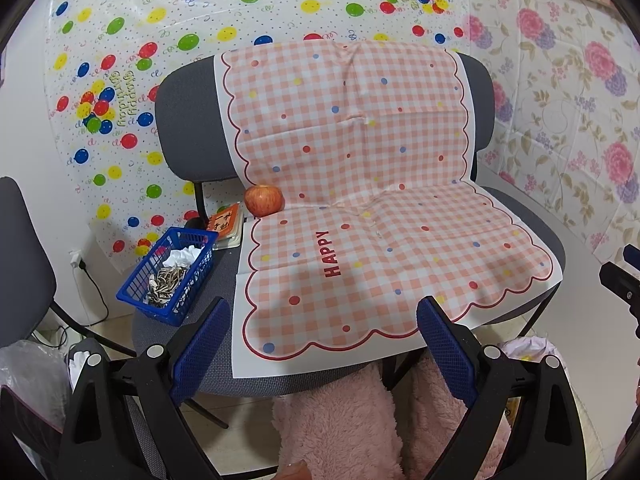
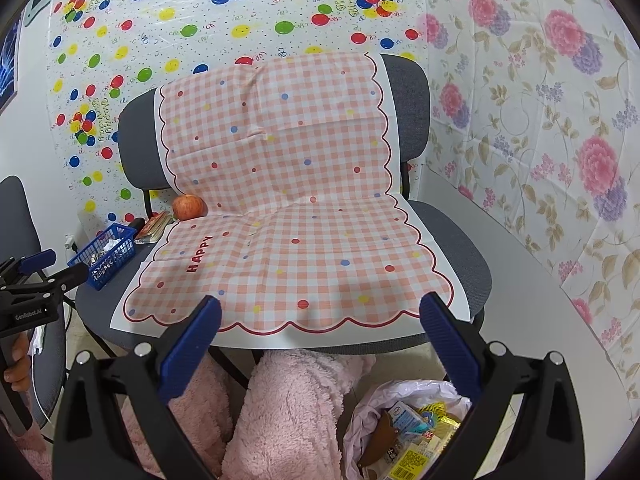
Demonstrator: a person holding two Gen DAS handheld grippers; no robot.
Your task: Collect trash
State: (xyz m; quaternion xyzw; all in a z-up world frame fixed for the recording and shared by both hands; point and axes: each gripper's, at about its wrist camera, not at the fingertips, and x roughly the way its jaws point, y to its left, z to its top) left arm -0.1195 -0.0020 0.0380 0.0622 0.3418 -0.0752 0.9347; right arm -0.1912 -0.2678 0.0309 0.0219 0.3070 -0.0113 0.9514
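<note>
A blue basket (image 1: 170, 276) on the grey chair's left side holds seed shells and a crumpled white tissue (image 1: 182, 257); it also shows in the right wrist view (image 2: 107, 256). A pink checked sheet (image 1: 360, 208) covers the chair seat and back. A white trash bag (image 2: 404, 424) with wrappers sits on the floor at the lower right. My left gripper (image 1: 324, 344) is open and empty over the chair's front edge. My right gripper (image 2: 320, 340) is open and empty at the chair's front edge. The left gripper also shows at the left edge of the right wrist view (image 2: 52, 266).
A red apple (image 1: 264, 200) and a small notebook (image 1: 230, 226) lie at the back left of the seat. A second chair (image 1: 24, 248) stands at the left. Pink fleece-clad legs (image 2: 288, 408) are below the chair. A clear plastic bag (image 1: 28, 376) lies at the lower left.
</note>
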